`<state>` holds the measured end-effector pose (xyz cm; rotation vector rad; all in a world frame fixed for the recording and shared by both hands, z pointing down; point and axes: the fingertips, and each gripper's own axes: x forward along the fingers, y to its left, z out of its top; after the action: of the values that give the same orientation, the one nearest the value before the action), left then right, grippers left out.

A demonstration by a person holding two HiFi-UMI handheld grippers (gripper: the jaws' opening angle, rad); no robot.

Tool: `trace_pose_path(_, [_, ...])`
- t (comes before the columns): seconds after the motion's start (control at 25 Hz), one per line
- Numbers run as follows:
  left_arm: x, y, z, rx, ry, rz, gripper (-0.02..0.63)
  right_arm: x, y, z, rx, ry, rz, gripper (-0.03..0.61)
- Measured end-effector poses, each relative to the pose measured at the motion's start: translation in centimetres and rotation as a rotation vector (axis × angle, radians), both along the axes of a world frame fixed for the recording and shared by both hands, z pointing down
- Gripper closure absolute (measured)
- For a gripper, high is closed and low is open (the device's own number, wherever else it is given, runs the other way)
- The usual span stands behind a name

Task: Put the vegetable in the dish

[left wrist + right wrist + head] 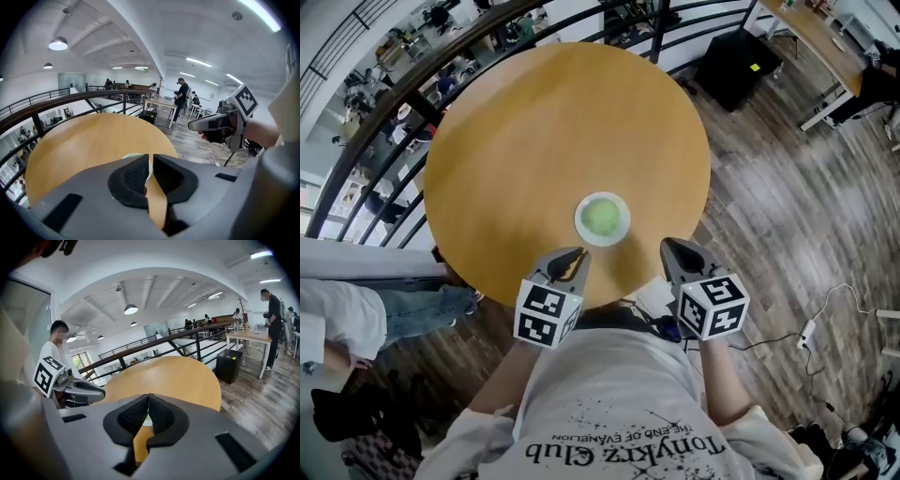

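Round wooden bench (534,131), bare apart from one dish. Left gripper (574,262) hovers over the near edge, jaws closed all but a sliver, nothing between them. Right gripper (675,251) hangs beside it at the bench edge, jaws tip to tip, also empty. Small white dish (580,217) sits near the near edge, just ahead of and between both grippers. Pale green vegetable (601,217) lies inside the dish, touched by neither gripper.

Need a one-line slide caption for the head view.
Green vegetable in the dish on a round table; left hand-held gripper and right hand-held gripper shut, empty, at its near edge.
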<state>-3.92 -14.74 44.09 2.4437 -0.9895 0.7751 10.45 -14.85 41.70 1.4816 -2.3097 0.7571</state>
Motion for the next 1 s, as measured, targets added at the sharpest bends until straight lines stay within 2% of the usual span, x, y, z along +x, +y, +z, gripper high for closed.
trace_pose_path(0.2, [-0.6, 0.6, -0.7, -0.001, 0.047, -0.047, 0.58, -0.2, 0.1, -0.9, 0.021, 0.006, -0.001, 0.554])
trace_pose_path(0.52, [-0.4, 0.4, -1.0, 0.027, 0.029, -0.006, 0.581, -1.1, -0.5, -1.5, 0.039, 0.008, -0.021, 0.554])
trace_pose_path(0.72, [-0.4, 0.5, -2.2, 0.034, 0.025, -0.012, 0.581, -1.1, 0.1, -2.5, 0.035, 0.017, -0.04, 0.554])
trace_pose_path(1.0, [0.3, 0.5, -1.6, 0.034, 0.027, -0.013, 0.581, 0.0, 0.6, -1.7, 0.027, 0.011, -0.023, 0.554])
